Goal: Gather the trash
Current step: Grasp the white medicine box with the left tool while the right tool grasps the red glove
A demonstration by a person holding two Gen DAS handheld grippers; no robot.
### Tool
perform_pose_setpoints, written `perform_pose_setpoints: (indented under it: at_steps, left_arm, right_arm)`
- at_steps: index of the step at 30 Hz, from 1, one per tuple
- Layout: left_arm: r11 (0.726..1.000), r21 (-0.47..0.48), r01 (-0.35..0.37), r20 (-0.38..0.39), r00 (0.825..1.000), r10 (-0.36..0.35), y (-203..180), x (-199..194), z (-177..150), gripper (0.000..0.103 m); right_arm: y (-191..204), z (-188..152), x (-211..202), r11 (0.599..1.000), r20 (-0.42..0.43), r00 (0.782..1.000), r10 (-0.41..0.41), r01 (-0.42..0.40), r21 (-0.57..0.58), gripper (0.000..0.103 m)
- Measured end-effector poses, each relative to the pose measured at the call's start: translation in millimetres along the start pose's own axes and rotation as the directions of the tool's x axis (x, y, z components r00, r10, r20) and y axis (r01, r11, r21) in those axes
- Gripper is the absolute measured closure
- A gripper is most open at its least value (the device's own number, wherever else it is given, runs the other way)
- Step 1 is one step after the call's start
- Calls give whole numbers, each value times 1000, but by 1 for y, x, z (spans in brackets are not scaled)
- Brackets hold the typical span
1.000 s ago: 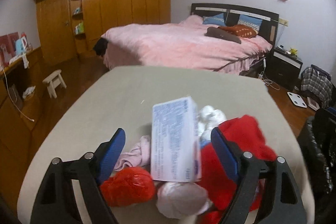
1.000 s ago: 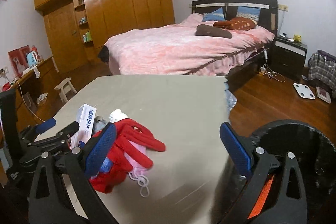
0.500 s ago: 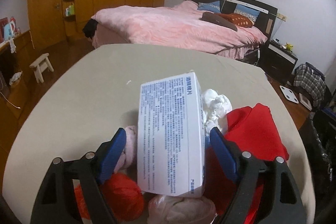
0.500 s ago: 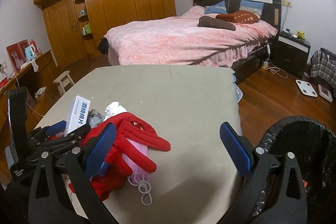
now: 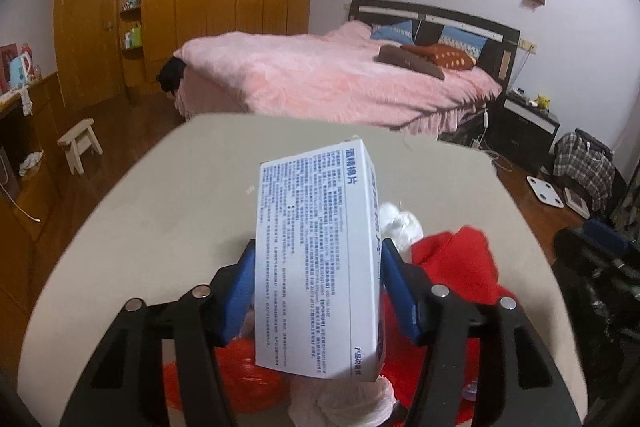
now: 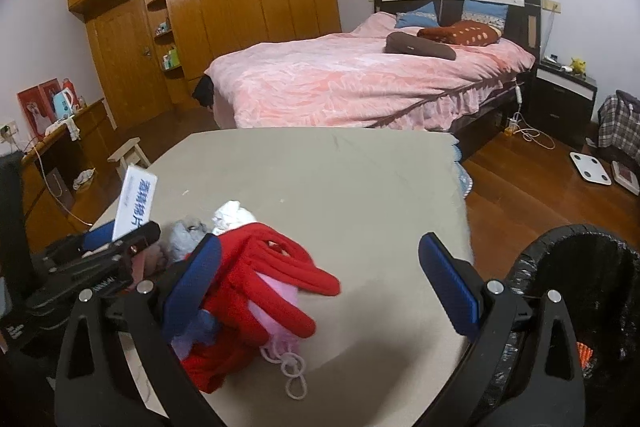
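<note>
While the pile stays on the table:
Left gripper point(image 5: 318, 287): clamped on white printed box point(image 5: 320, 259), raised above red cloth point(image 5: 460, 267).
Right gripper point(image 6: 320, 283): fingers apart, holding nothing, beside black bin point(image 6: 580, 307).

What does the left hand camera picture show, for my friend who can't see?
The left gripper has its blue jaws shut on a white box with blue print, above a beige table. Red cloth and crumpled trash lie below; a pink bed stands behind.
</note>
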State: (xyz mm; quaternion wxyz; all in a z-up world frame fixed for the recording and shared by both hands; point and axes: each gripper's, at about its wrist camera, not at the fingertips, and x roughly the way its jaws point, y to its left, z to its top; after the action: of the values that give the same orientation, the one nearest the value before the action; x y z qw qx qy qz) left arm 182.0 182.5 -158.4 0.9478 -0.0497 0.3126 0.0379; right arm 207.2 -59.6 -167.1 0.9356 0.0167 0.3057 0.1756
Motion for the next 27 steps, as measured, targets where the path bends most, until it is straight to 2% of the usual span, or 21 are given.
perform_pose_setpoints:
  at_steps: [4,7,9,11,13,15,18,20,22,27]
  left_arm:
    - [1000,-8,-5,25,1000,5,6,-12,8,44]
    - [1000,-5,-14,24,1000,15,12,-14,9,44]
    - [1000,-4,-23,23,999,23,16,-16,8,44]
    - [999,3,-34,27,999,34,19,-17,8,44]
    - [999,3,-35,29,999,35,22,-18,7,44]
    - [1000,-4,-31,30,999,31,25,-17,8,44]
    - [1000,-9,-24,31,999,24,24,-17,7,44]
    - [1000,-14,-16,27,999,16,24,-16,6,44]
    - [1000,-15,-12,27,1000,12,21,-17,4,44]
    - [1000,-12,3,26,1000,-2,20,-20,4,44]
  right_arm:
    - [15,0,5,999,-13,999,31,-31,-15,10]
    - [28,-1,10,998,-37,997,61,-62,-33,21]
    - [36,-2,15,996,-54,996,72,-74,-45,24]
    - [43,-4,21,995,-69,994,82,-86,-56,32]
    - [50,-6,28,993,-96,992,87,-94,-66,36]
    - [53,-8,34,992,-115,989,94,-102,-67,45]
    - [57,-12,42,990,-151,983,104,-117,-77,63]
    - [58,-14,46,987,-178,976,128,-143,-70,88]
    - [58,-13,44,984,-178,972,153,-167,-63,98]
    - [57,-4,28,979,-131,974,185,-194,-63,100]
